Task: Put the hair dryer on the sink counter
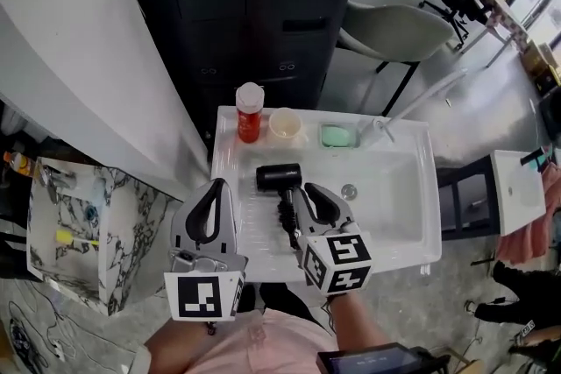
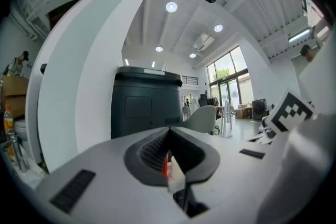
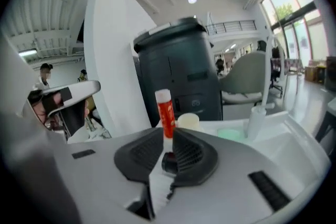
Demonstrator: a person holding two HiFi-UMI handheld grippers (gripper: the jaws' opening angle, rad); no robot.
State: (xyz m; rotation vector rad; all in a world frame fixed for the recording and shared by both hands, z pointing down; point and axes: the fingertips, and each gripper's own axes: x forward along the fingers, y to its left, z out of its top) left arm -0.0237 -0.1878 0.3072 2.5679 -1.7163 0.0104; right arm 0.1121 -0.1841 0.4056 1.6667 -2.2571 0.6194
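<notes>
Hair dryer (image 1: 279,178) lying on the ribbed drainboard of the white sink counter (image 1: 230,188), just left of the basin (image 1: 390,201), handle and cord pointing toward the person. It is probably light, rigid, smooth plastic, best taken by the handle. Right gripper (image 3: 167,132) hovers above it, jaws a narrow slit apart and empty; left gripper (image 2: 169,129) has its tips together, empty. Red bottle (image 1: 249,114), cream cup (image 1: 285,124) and green soap dish (image 1: 336,136) line the back rim, clear of the dryer.
</notes>
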